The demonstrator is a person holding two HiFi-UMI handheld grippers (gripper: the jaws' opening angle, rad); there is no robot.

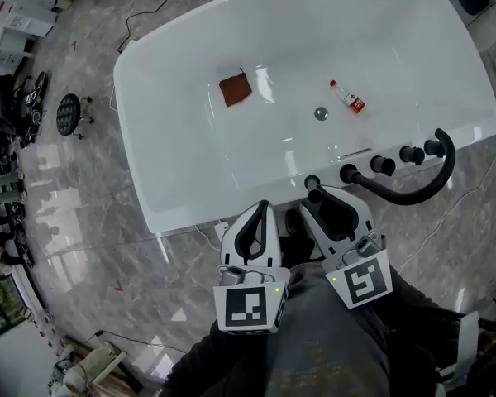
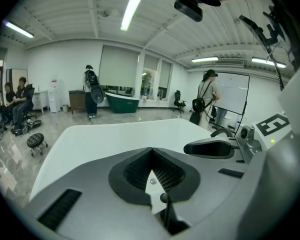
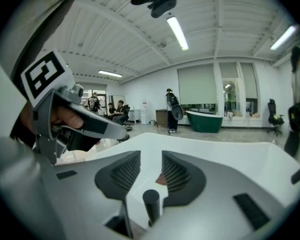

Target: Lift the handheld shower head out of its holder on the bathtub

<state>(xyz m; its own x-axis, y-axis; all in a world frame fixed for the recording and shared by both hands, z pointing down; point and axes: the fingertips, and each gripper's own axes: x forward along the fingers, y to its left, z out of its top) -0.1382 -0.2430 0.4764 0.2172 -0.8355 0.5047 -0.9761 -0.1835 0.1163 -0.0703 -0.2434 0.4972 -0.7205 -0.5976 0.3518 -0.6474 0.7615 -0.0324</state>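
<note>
**Right tongs parted round the shower head on the bathtub rim**

Nearest, on the person's side of the bathtub, grey trousers filled the bottom of the head view. Both grippers reached out above them toward the bathtub's near rim. The left gripper hung just short of that rim, its jaws closed tip to tip with nothing between them. The right gripper lay beside it, at the rim itself. Its jaws stood apart on either side of the handheld shower head, and neither pad pressed on it.

The shower head was a short black cylinder. It stood upright in its holder on the bathtub's near rim, at one end of a row of black fittings. Further along the rim came black knobs. A curved black pipe arched out from that row on the person's side of the bathtub.

Inside the bathtub, the drain sat near the middle of the basin floor. A small bottle with a red label lay just beyond it, toward the fittings' end. A brown square cloth lay flat toward the other end.

Past the bathtub spread a grey marble floor. A round black stool stood near the bathtub's end away from the fittings. Far beyond the bathtub's far rim, the left gripper view showed a dark green tub and several people.
</note>
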